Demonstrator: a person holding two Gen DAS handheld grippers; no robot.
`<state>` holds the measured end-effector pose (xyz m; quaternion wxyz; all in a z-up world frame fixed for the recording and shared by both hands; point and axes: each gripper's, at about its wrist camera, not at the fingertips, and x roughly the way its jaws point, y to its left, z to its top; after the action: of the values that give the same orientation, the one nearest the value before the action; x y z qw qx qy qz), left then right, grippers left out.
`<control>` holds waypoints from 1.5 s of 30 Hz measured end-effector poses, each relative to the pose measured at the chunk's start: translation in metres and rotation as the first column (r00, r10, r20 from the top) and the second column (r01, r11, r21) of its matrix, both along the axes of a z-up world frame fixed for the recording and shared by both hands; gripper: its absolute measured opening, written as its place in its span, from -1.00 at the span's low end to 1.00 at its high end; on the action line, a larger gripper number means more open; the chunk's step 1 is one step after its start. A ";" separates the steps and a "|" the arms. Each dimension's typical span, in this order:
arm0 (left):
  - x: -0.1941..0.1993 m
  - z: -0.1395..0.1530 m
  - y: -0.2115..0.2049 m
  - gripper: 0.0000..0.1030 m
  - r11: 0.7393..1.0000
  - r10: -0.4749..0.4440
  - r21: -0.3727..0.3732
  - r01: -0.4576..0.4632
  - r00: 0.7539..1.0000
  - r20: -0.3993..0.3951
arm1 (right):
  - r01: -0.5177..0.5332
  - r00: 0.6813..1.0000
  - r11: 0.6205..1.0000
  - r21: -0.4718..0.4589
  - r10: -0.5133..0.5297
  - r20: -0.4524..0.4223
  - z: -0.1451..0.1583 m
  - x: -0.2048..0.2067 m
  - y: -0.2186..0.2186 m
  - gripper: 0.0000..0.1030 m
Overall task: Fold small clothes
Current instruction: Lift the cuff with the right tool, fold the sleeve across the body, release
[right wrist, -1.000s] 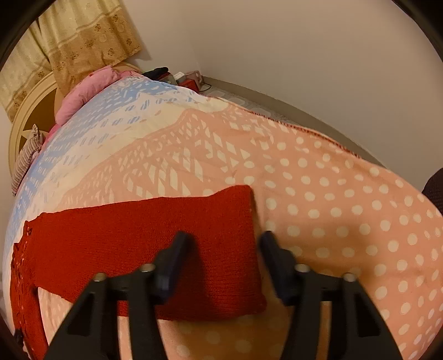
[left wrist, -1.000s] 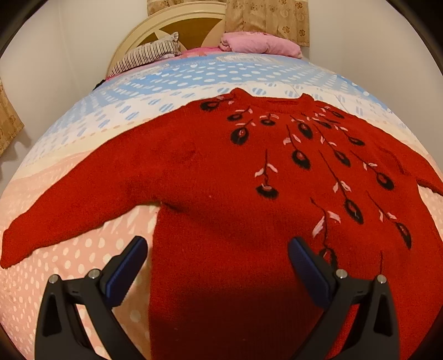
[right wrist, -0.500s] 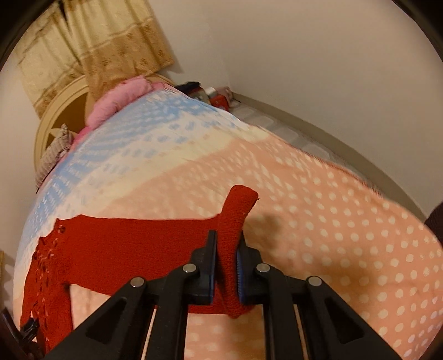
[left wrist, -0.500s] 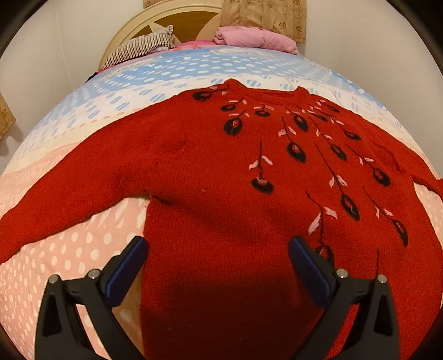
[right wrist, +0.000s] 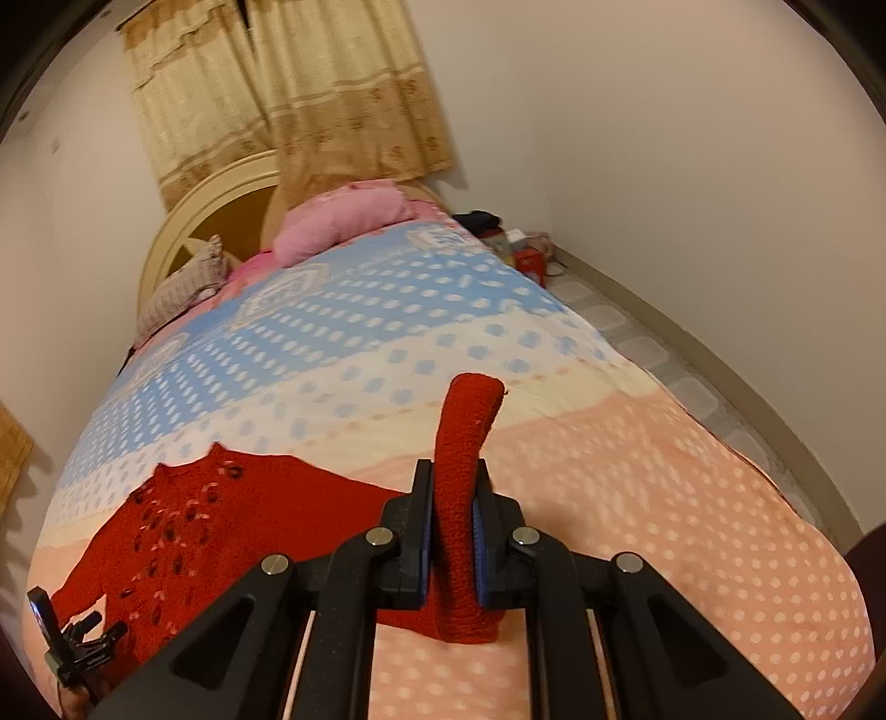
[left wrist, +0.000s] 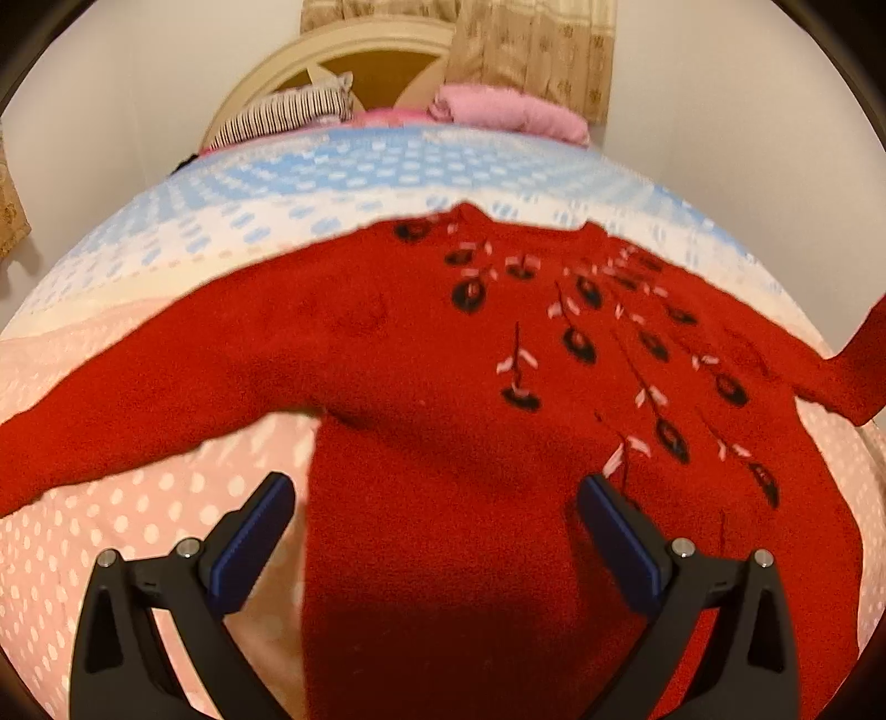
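Note:
A red knitted sweater with black and white embroidered flowers lies spread flat on the bed, its neck toward the headboard. My left gripper hangs open above the sweater's lower body, touching nothing. In the right wrist view my right gripper is shut on the cuff of the sweater's sleeve, which sticks up between the pads, lifted off the bedspread. That raised sleeve shows at the right edge of the left wrist view. The sweater's body lies to the left, with the left gripper small beside it.
The bedspread is dotted, pink near me and blue farther off. A striped pillow and a pink folded blanket lie by the cream headboard. Curtains hang behind. Small items sit on the floor by the wall.
My right gripper went from open over the flat sleeve end to shut on the cuff, then lifted it up and inward. The left gripper stayed open, nearly still.

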<state>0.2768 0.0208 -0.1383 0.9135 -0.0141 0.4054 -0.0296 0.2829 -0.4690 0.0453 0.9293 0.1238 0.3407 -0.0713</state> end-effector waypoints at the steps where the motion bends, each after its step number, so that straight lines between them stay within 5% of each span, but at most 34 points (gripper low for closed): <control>1: -0.001 0.002 0.001 1.00 1.000 0.003 0.005 -0.003 1.000 0.009 | -0.014 1.000 1.000 -0.002 0.014 0.003 0.003 0.003 0.007 -0.78; 17: -0.007 0.003 0.018 1.00 0.999 0.010 -0.051 -0.008 0.999 0.043 | -0.239 0.968 0.969 -0.065 0.243 0.061 0.054 0.035 0.133 -0.78; 31: -0.010 -0.005 0.033 1.00 0.990 0.022 -0.140 -0.018 1.000 0.021 | -0.428 0.897 0.899 -0.098 0.435 0.075 0.073 0.066 0.260 -0.78; 38: -0.014 -0.006 0.035 1.00 0.988 0.028 -0.151 -0.023 0.999 0.032 | -0.532 0.842 0.841 -0.095 0.538 0.041 0.050 0.085 0.340 -0.78; 45: -0.008 -0.013 0.033 1.00 0.990 0.035 -0.133 -0.036 0.999 -0.011 | -0.621 0.784 0.783 -0.048 0.621 -0.021 -0.034 0.114 0.425 -0.78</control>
<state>0.2684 0.0534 -0.1513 0.9091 -0.0825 0.4062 -0.0404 0.3968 -0.0442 0.0113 0.9034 -0.0196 0.3621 0.2290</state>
